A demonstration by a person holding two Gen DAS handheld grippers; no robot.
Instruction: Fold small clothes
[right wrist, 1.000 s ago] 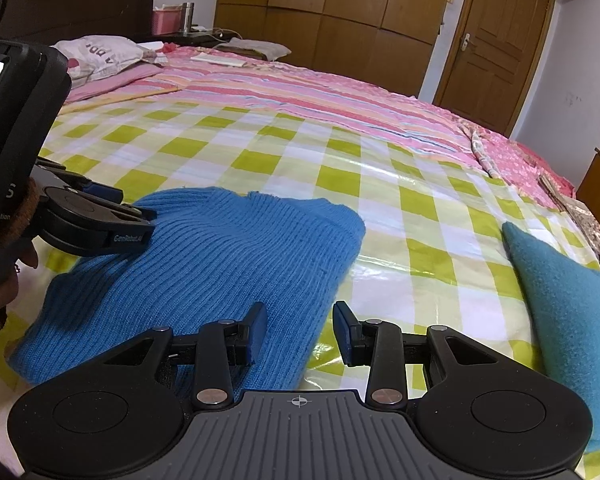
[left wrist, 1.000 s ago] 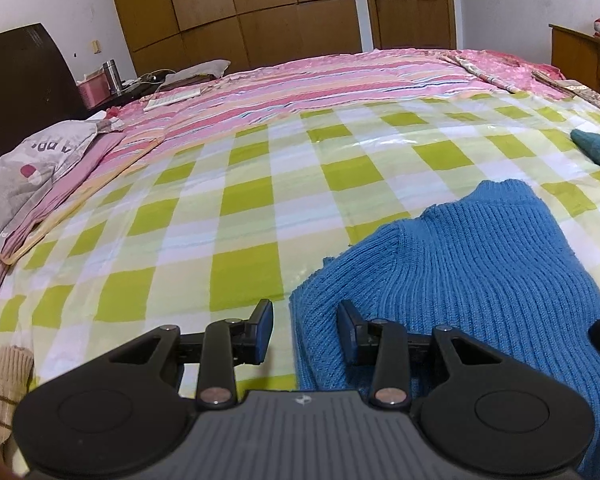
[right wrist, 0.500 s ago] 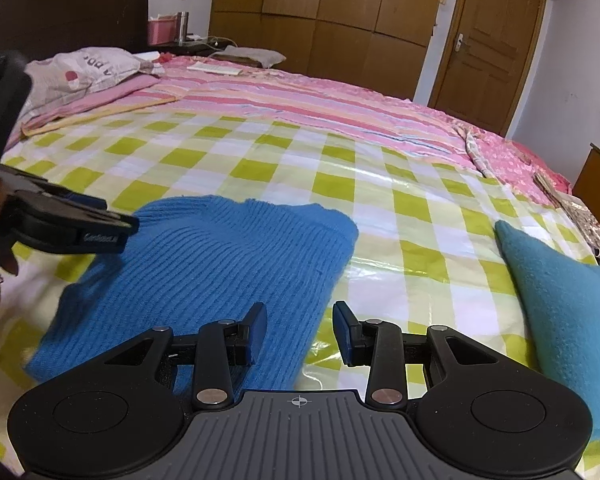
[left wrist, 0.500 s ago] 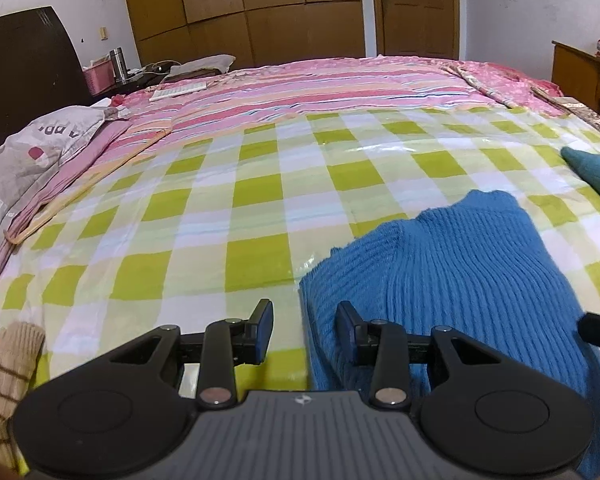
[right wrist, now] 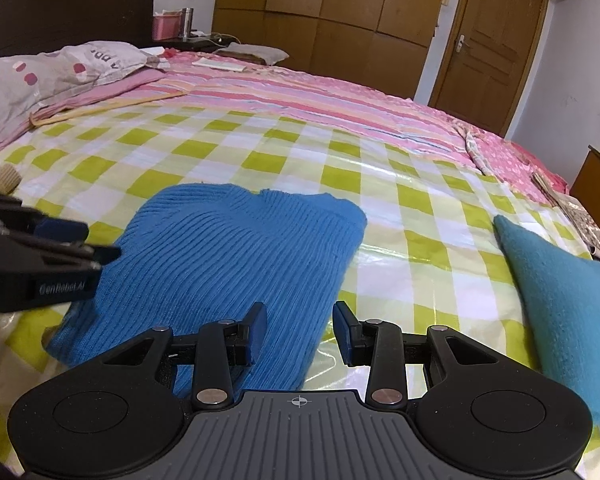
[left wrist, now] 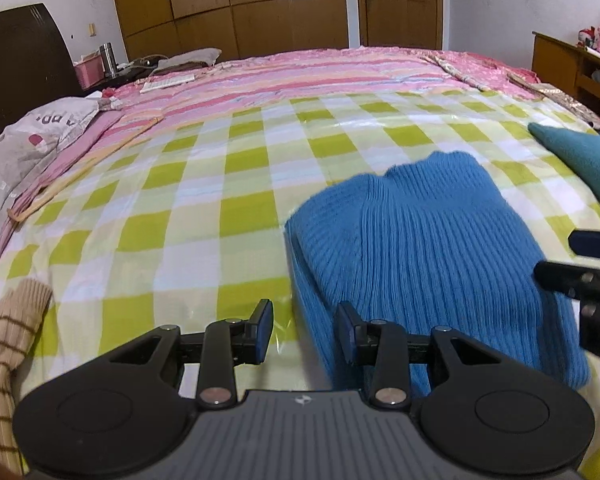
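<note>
A folded blue ribbed knit sweater [left wrist: 428, 256] lies on the green-and-white checked plastic sheet [left wrist: 204, 216] covering the bed, flanked by a teal fleece garment [right wrist: 560, 304] on its right and a beige brown-striped knit piece [left wrist: 0, 344] at the lower left, both cut off by the frame edges. The left gripper [left wrist: 305, 330] and right gripper [right wrist: 300, 330] hover over the sweater's near corners, jaws parted and grasping nothing. A dotted grey pillow [right wrist: 48, 76] lies against the dark headboard [left wrist: 16, 64].

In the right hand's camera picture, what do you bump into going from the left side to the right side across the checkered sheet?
Left gripper → blue ribbed sweater → bare green checkered sheet → teal cloth.
</note>
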